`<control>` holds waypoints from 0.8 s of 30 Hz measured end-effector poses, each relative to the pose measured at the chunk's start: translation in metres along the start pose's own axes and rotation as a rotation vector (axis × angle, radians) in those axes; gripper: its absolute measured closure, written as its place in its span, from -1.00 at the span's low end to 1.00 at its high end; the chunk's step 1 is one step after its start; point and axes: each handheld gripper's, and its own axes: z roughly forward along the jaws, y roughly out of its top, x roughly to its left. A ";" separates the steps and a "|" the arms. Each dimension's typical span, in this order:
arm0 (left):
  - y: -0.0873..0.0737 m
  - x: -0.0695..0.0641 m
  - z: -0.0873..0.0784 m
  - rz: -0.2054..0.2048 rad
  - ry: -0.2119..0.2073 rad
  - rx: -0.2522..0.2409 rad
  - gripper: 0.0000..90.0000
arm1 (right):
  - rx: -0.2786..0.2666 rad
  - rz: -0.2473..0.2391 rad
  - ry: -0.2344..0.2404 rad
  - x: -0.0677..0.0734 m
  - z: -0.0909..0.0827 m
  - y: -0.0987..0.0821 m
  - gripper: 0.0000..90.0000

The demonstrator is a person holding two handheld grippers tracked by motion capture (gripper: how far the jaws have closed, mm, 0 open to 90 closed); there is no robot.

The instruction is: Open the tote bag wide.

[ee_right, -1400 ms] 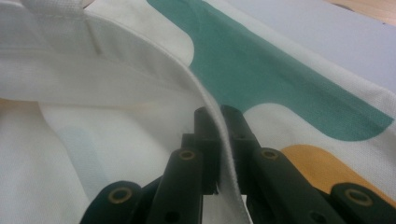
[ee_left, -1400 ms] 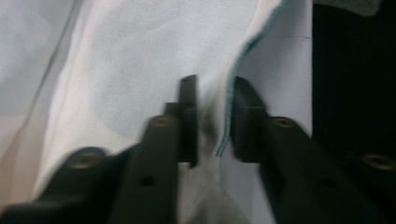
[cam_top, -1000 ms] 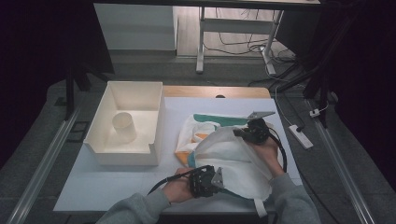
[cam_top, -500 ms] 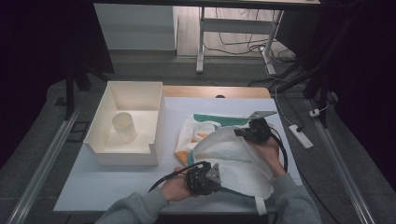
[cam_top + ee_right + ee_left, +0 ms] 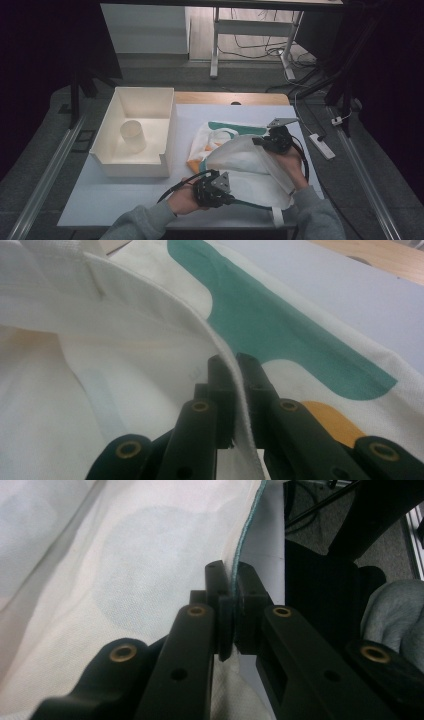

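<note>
Overhead forward-down; two close jaw-level views

We see a white bin (image 5: 135, 134) on the table (image 5: 90, 200) holding an upright white cup (image 5: 132, 135), and a power strip (image 5: 321, 146) on the floor

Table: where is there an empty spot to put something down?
The table is bare along the far edge beyond the bag, and at the near left corner, in front of the white bin. The bin floor beside the cup is free too. The near right is crowded: bag, left gripper, right gripper.
</note>
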 end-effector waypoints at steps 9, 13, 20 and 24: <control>-0.005 -0.001 -0.028 0.000 0.000 -0.084 0.94 | -0.014 -0.038 -0.007 0.006 -0.018 0.010 0.90; -0.007 -0.002 -0.047 -0.010 0.002 -0.141 0.94 | -0.032 -0.054 -0.009 0.010 -0.026 0.016 0.90; -0.002 -0.012 -0.083 0.017 0.051 -0.230 0.94 | -0.082 -0.066 -0.001 0.019 -0.048 0.031 0.91; 0.002 -0.018 -0.105 0.039 0.082 -0.283 0.93 | -0.124 -0.092 -0.005 0.027 -0.061 0.040 0.91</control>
